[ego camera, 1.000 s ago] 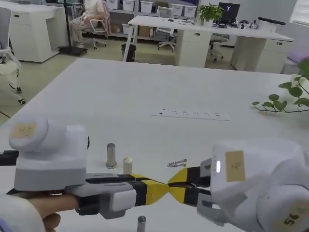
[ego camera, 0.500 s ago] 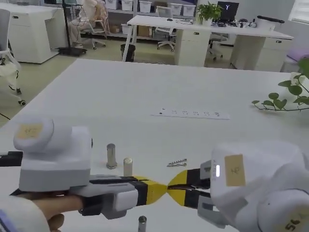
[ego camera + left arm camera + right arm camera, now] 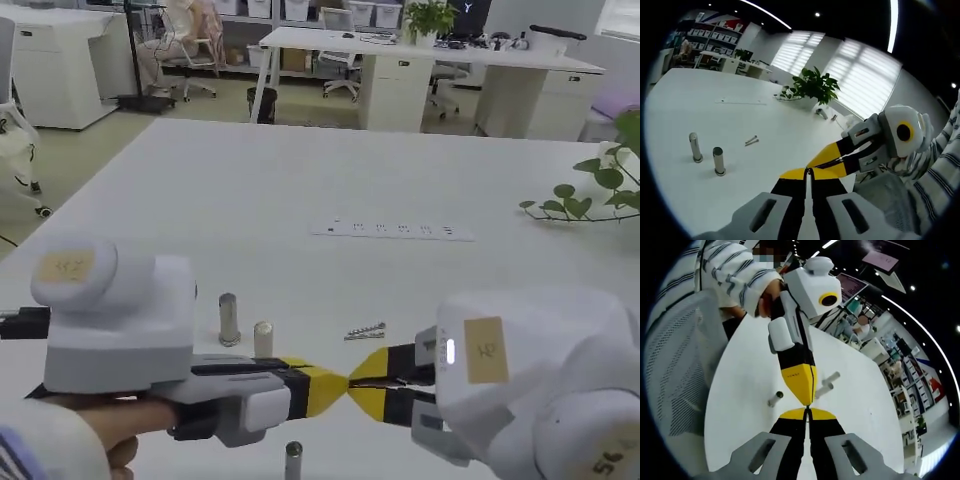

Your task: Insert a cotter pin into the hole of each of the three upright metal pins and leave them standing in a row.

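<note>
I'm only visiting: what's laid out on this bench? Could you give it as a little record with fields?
left gripper: shut, tip to tip with the other
right gripper: shut, above the table
metal pins: three upright; two close together, one apart, nearer the person
cotter pins: lying loose, right of the pair
further back: power strip, plant

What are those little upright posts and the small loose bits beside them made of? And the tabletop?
The upright pins look like metal: grey, with a dull sheen and bright streaks down their sides. The cotter pins are probably thin metal, silvery, but too small to be sure. The table is smooth matt white, likely laminate.
</note>
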Available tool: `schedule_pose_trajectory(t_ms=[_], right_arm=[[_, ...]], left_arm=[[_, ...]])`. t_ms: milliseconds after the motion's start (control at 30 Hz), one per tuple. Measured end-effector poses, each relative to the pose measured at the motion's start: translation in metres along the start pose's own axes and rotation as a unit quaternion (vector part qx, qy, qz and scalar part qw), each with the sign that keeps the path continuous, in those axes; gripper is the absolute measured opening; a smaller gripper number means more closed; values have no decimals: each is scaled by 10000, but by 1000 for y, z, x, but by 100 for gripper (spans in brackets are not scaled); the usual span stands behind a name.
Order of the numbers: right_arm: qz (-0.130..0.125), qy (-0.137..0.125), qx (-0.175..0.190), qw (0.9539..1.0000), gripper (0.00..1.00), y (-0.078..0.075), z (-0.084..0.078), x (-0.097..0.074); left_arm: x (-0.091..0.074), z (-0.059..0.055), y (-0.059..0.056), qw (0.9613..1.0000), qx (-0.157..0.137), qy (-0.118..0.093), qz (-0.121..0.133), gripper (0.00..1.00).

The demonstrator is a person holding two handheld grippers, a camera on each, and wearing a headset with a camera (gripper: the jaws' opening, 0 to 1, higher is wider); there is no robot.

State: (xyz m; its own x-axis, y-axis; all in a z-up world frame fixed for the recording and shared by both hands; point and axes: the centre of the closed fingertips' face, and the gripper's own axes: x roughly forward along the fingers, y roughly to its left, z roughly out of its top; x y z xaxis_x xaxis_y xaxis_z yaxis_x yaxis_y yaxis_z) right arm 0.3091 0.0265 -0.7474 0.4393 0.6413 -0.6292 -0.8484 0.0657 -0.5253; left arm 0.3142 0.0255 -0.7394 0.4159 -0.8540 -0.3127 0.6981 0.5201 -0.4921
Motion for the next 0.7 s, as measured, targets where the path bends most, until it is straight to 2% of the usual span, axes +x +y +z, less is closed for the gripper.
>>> schedule_pose_trajectory(t_ms=[133, 433, 533, 633, 700], right_arm=[[23, -21, -19, 10000, 2, 3, 3, 0], [18, -34, -59, 10000, 2, 2, 5, -1], [34, -34, -99, 9999, 2, 3, 5, 0], [84, -46, -120, 9999, 2, 7, 5, 0], [84, -64, -122, 9999, 2, 8, 5, 0]], left_arm=[[-1, -3, -1, 9999, 148, 80, -10, 1], [-2, -2, 0, 9999, 67, 83, 33, 0], [-2, -3, 1, 9998, -144, 164, 44, 0], [-3, -8, 1, 9981, -530, 316, 16, 0], [-3, -9, 2, 9979, -568, 308, 2, 0]])
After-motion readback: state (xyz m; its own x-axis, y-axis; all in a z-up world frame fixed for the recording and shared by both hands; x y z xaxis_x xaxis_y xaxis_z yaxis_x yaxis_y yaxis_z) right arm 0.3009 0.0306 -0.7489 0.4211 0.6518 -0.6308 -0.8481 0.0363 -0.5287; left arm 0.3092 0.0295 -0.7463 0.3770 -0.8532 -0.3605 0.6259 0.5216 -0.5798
